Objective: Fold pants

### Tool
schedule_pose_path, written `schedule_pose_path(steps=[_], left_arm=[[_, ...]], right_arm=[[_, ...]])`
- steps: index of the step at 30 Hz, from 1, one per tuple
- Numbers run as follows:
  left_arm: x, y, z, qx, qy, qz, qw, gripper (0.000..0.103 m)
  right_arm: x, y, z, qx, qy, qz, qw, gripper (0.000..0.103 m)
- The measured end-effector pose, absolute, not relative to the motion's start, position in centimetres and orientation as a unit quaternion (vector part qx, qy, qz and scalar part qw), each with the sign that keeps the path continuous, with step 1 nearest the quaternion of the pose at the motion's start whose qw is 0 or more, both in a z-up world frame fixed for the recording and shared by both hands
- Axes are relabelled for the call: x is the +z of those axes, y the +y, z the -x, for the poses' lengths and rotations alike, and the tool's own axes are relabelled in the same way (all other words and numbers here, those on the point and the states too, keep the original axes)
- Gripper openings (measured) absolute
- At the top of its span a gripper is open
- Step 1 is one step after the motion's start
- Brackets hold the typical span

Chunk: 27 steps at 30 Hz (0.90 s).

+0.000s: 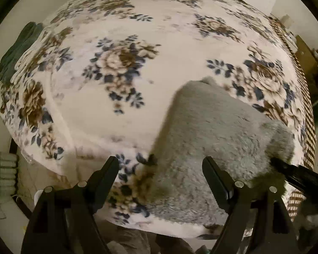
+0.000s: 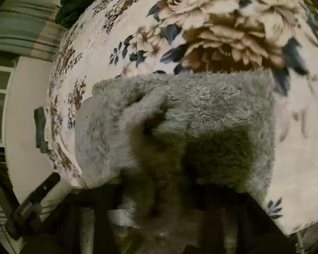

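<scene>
The fluffy grey fleece pants (image 1: 212, 127) were laid on the cream floral blanket (image 1: 120, 48). The left gripper (image 1: 160, 169) was spread above them; the right gripper's state could not be told.

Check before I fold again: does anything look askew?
Yes. On the gray fuzzy pants, a bunched flap sticks up at the left side instead of lying flat on the floral blanket.

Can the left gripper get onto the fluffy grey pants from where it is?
Probably yes: the left gripper is open right above the fluffy grey pants on the floral blanket, nothing between.
</scene>
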<state>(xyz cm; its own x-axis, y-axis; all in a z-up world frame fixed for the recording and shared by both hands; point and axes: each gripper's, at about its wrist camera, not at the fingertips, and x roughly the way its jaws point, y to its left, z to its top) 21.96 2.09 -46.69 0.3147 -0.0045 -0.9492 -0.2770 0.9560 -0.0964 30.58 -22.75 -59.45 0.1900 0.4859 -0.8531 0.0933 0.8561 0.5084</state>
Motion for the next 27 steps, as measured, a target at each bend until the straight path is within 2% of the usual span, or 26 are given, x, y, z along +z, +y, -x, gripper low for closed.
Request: schedule_pose_path(steps=[6, 9, 12, 14, 15, 17, 19, 23, 26, 27], left_arm=[[-46.7, 0.8, -23.0, 0.047, 0.577, 0.148, 0.802, 0.080], [-47.7, -1.4, -24.2, 0.020, 0.581, 0.143, 0.801, 0.080], [-49.3, -3.8, -25.9, -0.005, 0.591, 0.133, 0.796, 0.080], [-50.8, -5.3, -27.1, -0.015, 0.600, 0.113, 0.792, 0.080], [-51.4, -5.9, -27.5, -0.016, 0.604, 0.101, 0.790, 0.080], [-52.1, -6.8, -28.0, -0.021, 0.612, 0.089, 0.785, 0.080], [-52.1, -7.2, -28.3, -0.028, 0.612, 0.083, 0.786, 0.080], [-51.5, -7.5, -28.3, -0.033, 0.609, 0.079, 0.789, 0.080], [-51.7, -8.0, -28.3, -0.034, 0.609, 0.066, 0.789, 0.080], [-51.9, -8.1, -28.3, -0.032, 0.610, 0.058, 0.790, 0.080]], right_arm=[[-53.6, -28.9, -26.8, 0.085, 0.569, -0.291, 0.764, 0.029], [-53.5, -32.4, -25.4, 0.048, 0.567, -0.315, 0.759, 0.029], [-55.8, -35.5, -24.4, 0.012, 0.586, -0.324, 0.743, 0.030], [-58.2, -36.4, -24.2, -0.006, 0.617, -0.309, 0.723, 0.036], [-59.8, -36.9, -24.0, -0.031, 0.641, -0.291, 0.710, 0.047], [-61.9, -38.1, -23.3, -0.074, 0.672, -0.274, 0.684, 0.055], [-62.1, -39.3, -22.2, -0.071, 0.660, -0.324, 0.675, 0.069], [-62.4, -39.1, -21.1, -0.008, 0.627, -0.401, 0.668, 0.074], [-65.4, -37.7, -20.8, 0.015, 0.656, -0.414, 0.631, 0.072], [-66.2, -37.5, -20.5, -0.008, 0.672, -0.390, 0.629, 0.056]])
